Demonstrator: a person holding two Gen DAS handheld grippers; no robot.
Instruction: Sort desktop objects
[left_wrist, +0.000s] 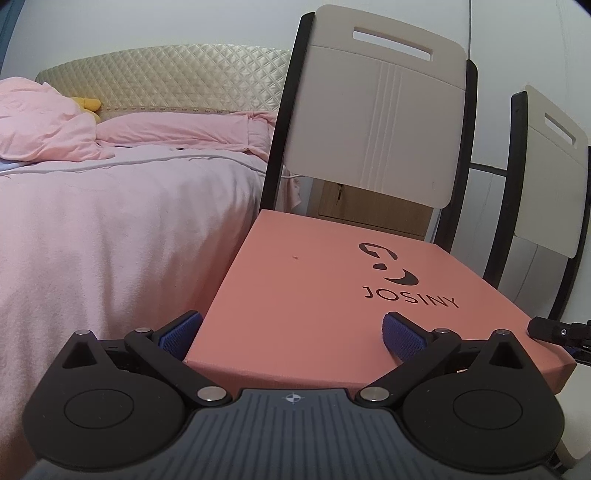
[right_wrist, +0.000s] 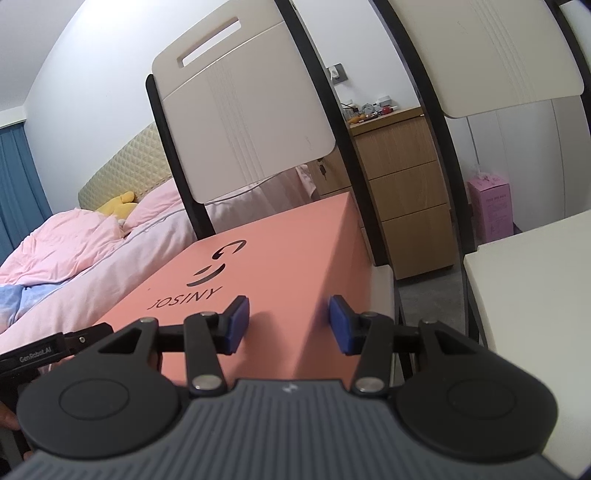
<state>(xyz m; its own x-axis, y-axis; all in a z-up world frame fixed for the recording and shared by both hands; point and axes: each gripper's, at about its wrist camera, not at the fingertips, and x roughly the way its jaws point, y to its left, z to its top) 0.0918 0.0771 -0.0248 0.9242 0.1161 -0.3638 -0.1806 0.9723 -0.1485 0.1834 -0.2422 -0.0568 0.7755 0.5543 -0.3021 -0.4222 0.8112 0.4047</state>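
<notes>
A salmon-pink box (left_wrist: 303, 295) printed JOSINY lies flat on a chair seat; it also shows in the right wrist view (right_wrist: 280, 266). My left gripper (left_wrist: 291, 334) is open wide at the box's near left corner, one blue pad (left_wrist: 181, 334) off the left edge, the other pad (left_wrist: 404, 338) over the lid. My right gripper (right_wrist: 288, 321) is open over the box's near right edge, with one pad (right_wrist: 236, 317) over the lid and the other pad (right_wrist: 341, 321) beside the right side. Neither holds anything.
A chair back (left_wrist: 373, 122) rises behind the box, a second chair (left_wrist: 546, 177) stands to its right. A bed with pink bedding (left_wrist: 110, 229) lies left. A wooden drawer cabinet (right_wrist: 402, 192), a pink carton (right_wrist: 491, 206) and a white tabletop (right_wrist: 535, 288) are at the right.
</notes>
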